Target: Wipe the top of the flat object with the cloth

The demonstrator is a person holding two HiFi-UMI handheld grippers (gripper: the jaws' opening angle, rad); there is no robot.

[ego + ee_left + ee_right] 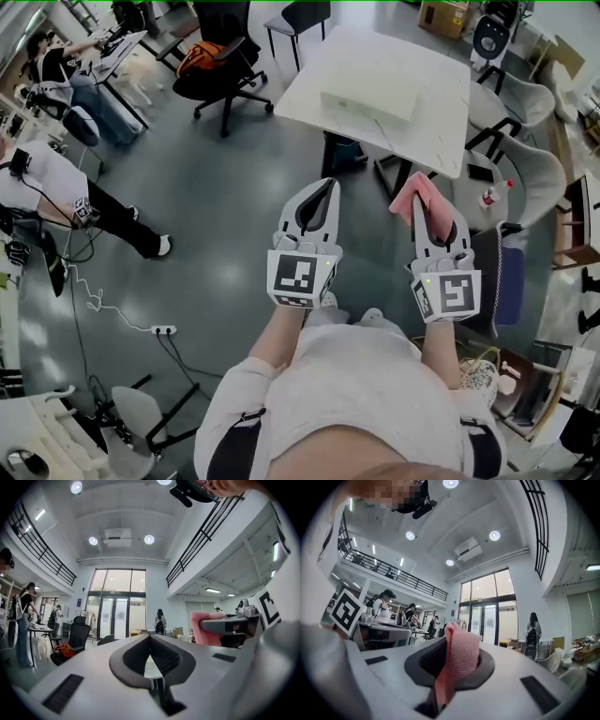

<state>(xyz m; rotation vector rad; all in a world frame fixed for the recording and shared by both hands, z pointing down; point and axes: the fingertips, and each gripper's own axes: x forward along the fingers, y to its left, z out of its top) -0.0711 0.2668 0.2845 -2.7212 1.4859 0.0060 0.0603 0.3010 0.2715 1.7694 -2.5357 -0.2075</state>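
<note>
A pink cloth with a fine knitted weave is pinched between the fingers of the right gripper and held up in the air. It stands in a folded bunch above the fingertips, with a narrower strip trailing down between them. Well ahead of it, the flat object, a white rectangular slab, lies flat on a white surface, apart from the cloth.

left tongs closed, empty | right tongs clamped on cloth | both held forward
</note>
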